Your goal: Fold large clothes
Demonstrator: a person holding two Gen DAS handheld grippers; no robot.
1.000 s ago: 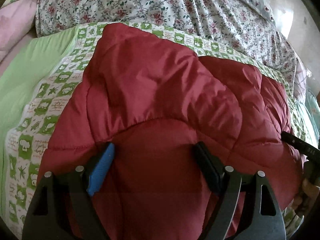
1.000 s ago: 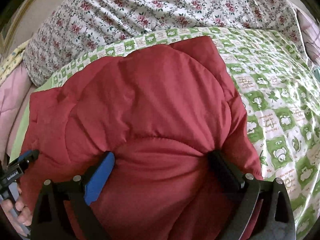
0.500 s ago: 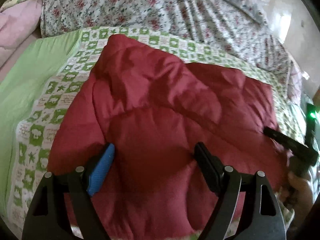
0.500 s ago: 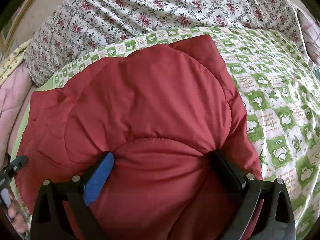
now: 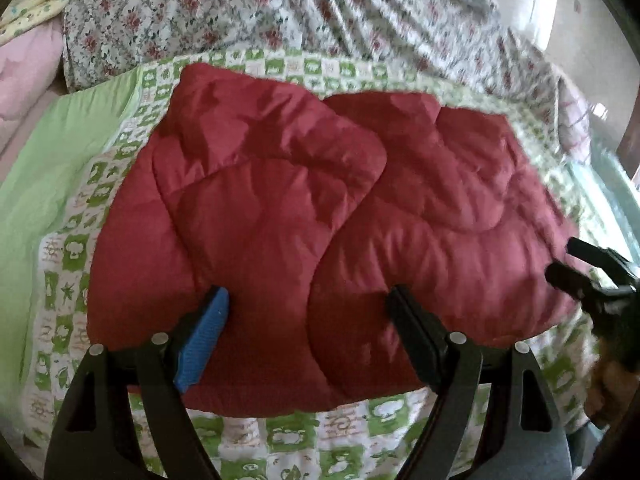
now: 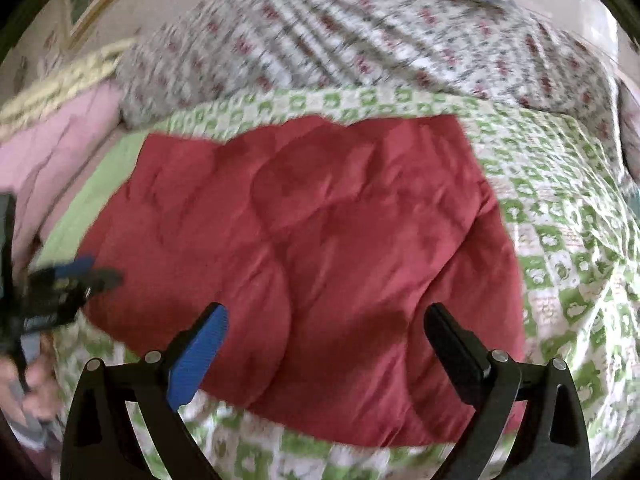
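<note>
The folded red jacket lies flat on the green checked sheet of the bed, just ahead of and below both tools, left and right, each spread and empty.

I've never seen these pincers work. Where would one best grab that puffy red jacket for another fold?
Probably the near hem of the red jacket, coming in low from the front. That edge lies free on the checked sheet, thin enough for the open left gripper.
</note>
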